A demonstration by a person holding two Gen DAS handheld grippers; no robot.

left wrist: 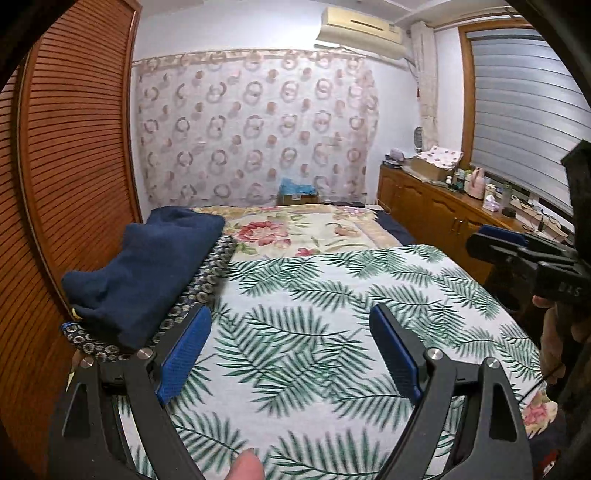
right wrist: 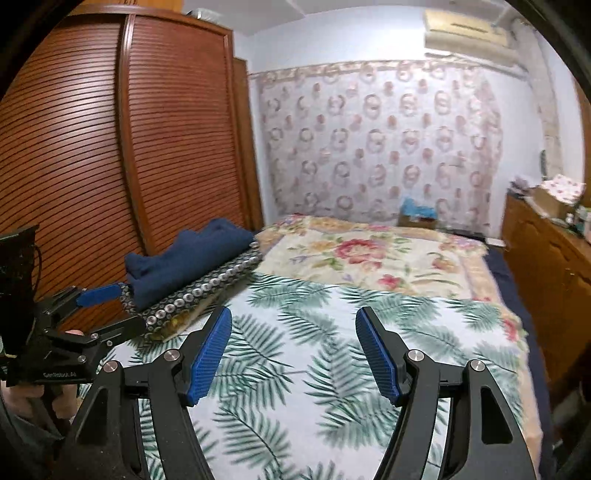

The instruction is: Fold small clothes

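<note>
Bed (left wrist: 306, 229) fills the middle of both views; a cream floral blanket (left wrist: 295, 227) covers its far half, a white cloth printed with green palm fronds (left wrist: 314, 332) is spread flat over the near half. Louvred brown wardrobe doors (left wrist: 74, 147) stand close along the bed's left edge; a sheer curtain with ring pattern (left wrist: 255, 133) hangs on the far wall, an air conditioner (left wrist: 360, 33) above it. Wooden cabinet (left wrist: 436, 206) with small bottles and boxes runs along the right side under a slatted blind (left wrist: 524, 118). Folded clothes sit stacked at the left edge of the bed, partly on the frond cloth: a navy knit piece (left wrist: 147, 273), soft and thick, rests on top of a dark fabric with small pale ring print (left wrist: 207, 280). The stack's long axis runs from near-left toward far-right, along the wardrobe. Left tongs (left wrist: 291, 354) spread wide, blue textured pads (left wrist: 183, 360) empty, held over the frond cloth with the left pad just beside the stack. Right tongs (right wrist: 293, 354) likewise apart, nothing between the pads, over the frond cloth further right. A fingertip (left wrist: 247, 463) shows at the bottom of the left view.
</note>
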